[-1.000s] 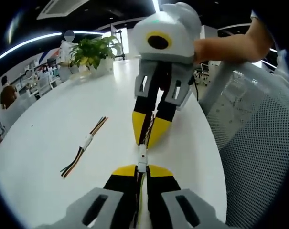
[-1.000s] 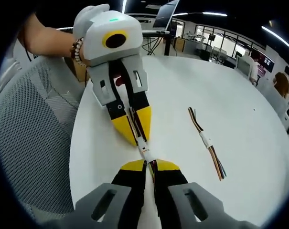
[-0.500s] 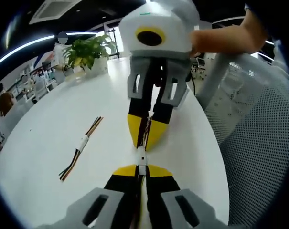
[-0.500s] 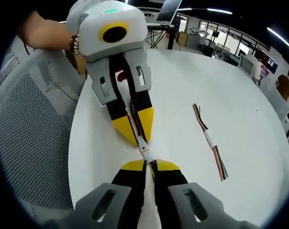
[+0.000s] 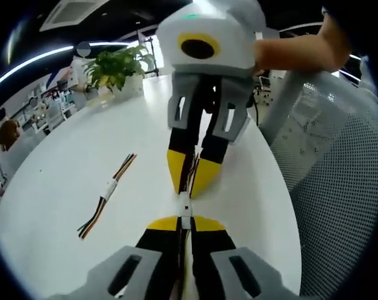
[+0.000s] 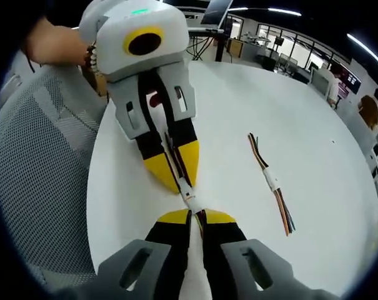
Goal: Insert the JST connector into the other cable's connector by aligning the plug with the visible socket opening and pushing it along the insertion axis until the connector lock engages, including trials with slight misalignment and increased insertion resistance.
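Open-plan office. Long ceiling light strips (image 5: 32, 57), a ceiling air vent (image 5: 70, 12), rows of desks with monitors (image 6: 320, 78) and seated people in the background. Work surface is a round white table (image 5: 64, 169) with a potted plant (image 5: 117, 69) at its far edge; a grey mesh office chair (image 5: 338, 175) sits alongside.

Left gripper (image 5: 181, 220) and right gripper (image 5: 189, 186) pinch joined connectors (image 5: 185, 210).

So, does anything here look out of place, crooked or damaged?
Nothing stands out. The white connector sits in a straight line between the left gripper and the right gripper, both shut on its cables. A second joined cable lies flat on the white table, apart from the grippers, with no visible damage.
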Motion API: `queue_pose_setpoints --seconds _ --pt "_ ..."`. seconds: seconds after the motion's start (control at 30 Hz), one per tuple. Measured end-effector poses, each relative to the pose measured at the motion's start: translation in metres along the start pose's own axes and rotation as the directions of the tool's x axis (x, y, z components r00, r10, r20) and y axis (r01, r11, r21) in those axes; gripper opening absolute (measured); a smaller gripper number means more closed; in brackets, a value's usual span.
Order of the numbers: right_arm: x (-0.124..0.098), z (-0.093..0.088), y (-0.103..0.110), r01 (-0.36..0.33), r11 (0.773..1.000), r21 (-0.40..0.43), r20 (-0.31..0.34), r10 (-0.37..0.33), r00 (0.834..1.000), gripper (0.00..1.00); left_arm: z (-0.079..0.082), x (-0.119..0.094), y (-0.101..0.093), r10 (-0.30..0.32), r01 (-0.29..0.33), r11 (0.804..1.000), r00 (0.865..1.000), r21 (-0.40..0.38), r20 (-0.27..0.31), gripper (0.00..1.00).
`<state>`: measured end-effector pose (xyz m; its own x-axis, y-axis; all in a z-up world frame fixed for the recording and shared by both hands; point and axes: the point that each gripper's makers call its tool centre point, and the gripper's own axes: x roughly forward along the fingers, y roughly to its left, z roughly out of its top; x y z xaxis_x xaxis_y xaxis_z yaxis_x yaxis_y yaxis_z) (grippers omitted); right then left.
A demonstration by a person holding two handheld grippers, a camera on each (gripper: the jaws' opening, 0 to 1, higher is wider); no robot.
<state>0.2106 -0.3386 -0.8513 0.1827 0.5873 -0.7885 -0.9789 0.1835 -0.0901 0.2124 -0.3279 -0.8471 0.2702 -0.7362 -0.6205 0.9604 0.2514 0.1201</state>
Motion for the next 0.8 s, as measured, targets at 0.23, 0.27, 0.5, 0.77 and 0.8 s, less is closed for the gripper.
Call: queue_pose_setpoints --seconds 0.23,0.27,0.5,0.77,0.8 --pt "-0.001 0.0 0.001 -0.002 1.0 0.007 -0.001 0.002 1.0 0.04 0.0 0.0 -0.002 -0.001 0.001 1.0 1.0 0.003 -0.002 0.0" --pt "0.0 -0.001 0.001 0.0 1.0 0.004 -0.008 0.0 1.0 0.04 0.0 0.001 -0.002 -0.001 0.001 1.0 1.0 0.001 -0.002 0.0" --pt "0.004 -0.001 0.004 -0.01 1.0 -0.023 -0.024 0.01 1.0 0.04 0.001 0.0 -0.003 -0.01 0.01 1.0 1.0 0.012 -0.011 0.08" --pt "0.001 0.001 0.001 -0.014 1.0 0.027 0.005 0.014 1.0 0.04 -0.006 -0.009 0.003 -0.015 0.014 0.998 1.0 -0.054 -0.014 0.09" --pt "0.001 0.001 0.001 -0.015 0.999 0.033 0.007 0.015 1.0 0.04 -0.007 -0.01 0.003 -0.016 0.015 0.998 1.0 -0.059 -0.016 0.09"
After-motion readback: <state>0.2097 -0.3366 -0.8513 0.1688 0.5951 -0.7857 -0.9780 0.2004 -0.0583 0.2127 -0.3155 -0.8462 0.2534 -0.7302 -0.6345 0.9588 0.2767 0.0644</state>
